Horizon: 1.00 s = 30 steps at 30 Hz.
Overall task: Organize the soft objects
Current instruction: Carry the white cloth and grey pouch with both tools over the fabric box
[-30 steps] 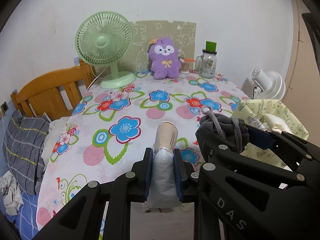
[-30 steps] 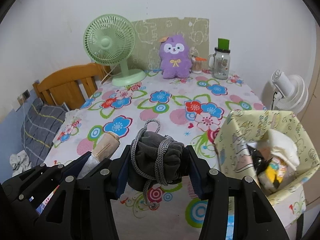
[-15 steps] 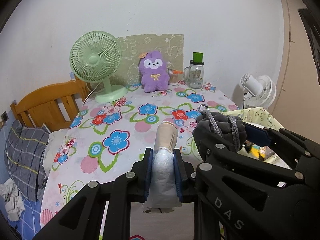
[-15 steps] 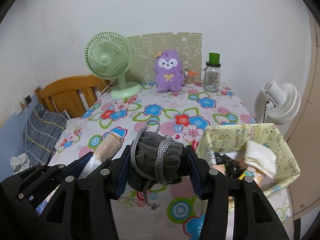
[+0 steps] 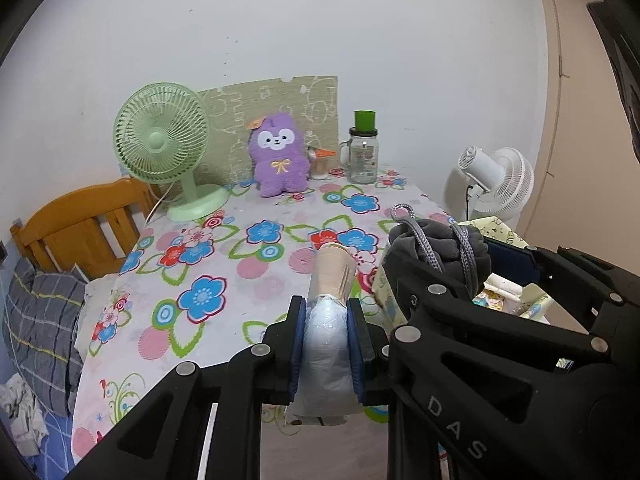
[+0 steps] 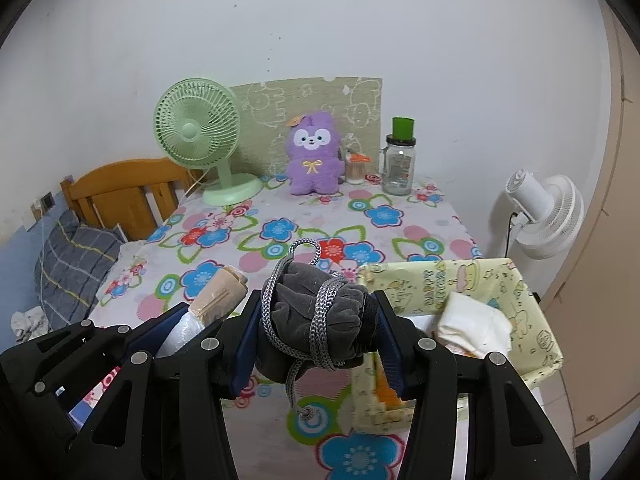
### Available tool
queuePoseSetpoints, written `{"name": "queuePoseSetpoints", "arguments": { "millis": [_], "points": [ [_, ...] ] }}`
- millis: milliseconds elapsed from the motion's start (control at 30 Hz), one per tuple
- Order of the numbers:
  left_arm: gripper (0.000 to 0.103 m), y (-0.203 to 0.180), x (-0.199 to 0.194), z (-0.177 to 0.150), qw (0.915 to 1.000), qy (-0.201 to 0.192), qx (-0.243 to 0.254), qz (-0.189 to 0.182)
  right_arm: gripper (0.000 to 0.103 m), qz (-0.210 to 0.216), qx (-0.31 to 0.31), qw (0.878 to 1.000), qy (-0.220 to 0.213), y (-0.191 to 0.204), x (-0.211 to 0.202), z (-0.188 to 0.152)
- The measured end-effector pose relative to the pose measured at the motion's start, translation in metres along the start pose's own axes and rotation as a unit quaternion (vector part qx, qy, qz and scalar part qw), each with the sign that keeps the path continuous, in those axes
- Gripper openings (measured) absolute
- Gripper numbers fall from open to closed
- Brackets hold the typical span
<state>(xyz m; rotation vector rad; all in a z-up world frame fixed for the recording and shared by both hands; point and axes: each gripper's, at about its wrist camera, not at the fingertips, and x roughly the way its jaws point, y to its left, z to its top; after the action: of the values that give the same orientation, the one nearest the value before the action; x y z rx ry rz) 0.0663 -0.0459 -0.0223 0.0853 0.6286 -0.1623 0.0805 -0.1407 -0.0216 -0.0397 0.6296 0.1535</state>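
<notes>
My left gripper (image 5: 327,344) is shut on a rolled beige cloth in a clear plastic wrap (image 5: 326,336), held above the near end of the flowered table (image 5: 224,264). My right gripper (image 6: 316,336) is shut on a grey cloth bundle tied with grey cord (image 6: 316,320), held just right of the left gripper, beside a yellow fabric basket (image 6: 480,280). The basket holds a white cloth (image 6: 472,326) and other items. The roll shows in the right wrist view (image 6: 212,304), the bundle in the left wrist view (image 5: 436,244).
A purple plush toy (image 6: 314,156), a green desk fan (image 6: 200,136) and a glass jar with a green lid (image 6: 398,168) stand at the table's far end. A white fan (image 6: 544,208) stands at the right. A wooden bed frame (image 6: 120,188) and grey pillow (image 6: 72,260) lie left.
Both grippers have pulled back and risen from the table with their loads. The yellow basket now lies closer under the right gripper.
</notes>
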Motion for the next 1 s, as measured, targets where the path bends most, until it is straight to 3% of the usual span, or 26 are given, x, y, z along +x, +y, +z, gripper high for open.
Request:
{"name": "queuePoseSetpoints", "arguments": {
  "millis": [1000],
  "points": [
    [0.019, -0.085, 0.053, 0.023, 0.9978, 0.008, 0.043, -0.050, 0.055, -0.045, 0.038, 0.998, 0.002, -0.099, 0.019, -0.001]
  ]
}}
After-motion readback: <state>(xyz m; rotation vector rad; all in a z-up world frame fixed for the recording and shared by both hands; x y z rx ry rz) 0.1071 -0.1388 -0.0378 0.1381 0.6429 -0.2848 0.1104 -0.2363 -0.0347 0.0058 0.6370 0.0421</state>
